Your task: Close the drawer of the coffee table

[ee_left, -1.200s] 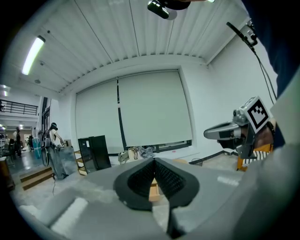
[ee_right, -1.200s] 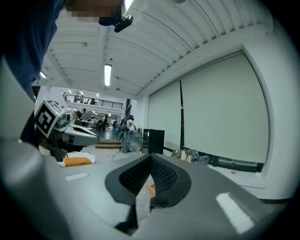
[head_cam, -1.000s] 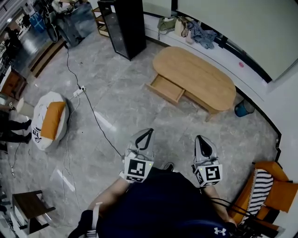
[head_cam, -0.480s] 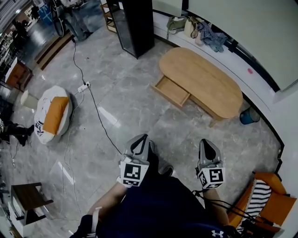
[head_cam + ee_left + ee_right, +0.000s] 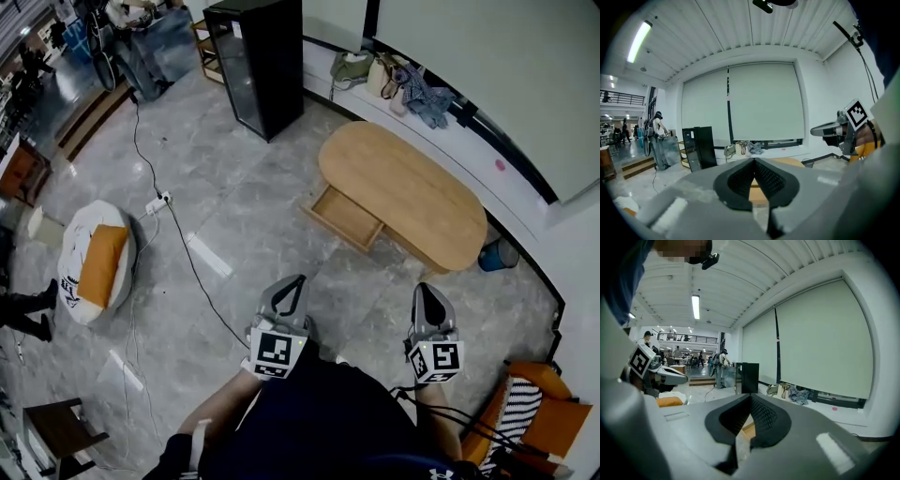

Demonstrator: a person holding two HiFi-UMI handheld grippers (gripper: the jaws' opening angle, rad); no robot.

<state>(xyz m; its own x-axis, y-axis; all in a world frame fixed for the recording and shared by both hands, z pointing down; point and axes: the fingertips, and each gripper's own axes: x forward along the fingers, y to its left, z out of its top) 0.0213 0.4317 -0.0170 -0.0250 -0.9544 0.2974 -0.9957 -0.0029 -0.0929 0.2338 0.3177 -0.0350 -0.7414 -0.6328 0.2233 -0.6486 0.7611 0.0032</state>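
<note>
Beneath the coffee table [image 5: 412, 192], open drawer [image 5: 347, 218]

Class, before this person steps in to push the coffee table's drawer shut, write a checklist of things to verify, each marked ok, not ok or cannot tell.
1. Drawer stands open from the coffee table, so there is something to close: ok.
2. Nothing sticks up out of the drawer: ok, as far as the head view shows.
3. Left tool shut and empty: ok.
4. Right tool shut and empty: ok.
5. Tools at the drawer front: not ok, a stretch of floor lies between.
6. Cable off the walking path: ok, it runs to the left of it.
</note>
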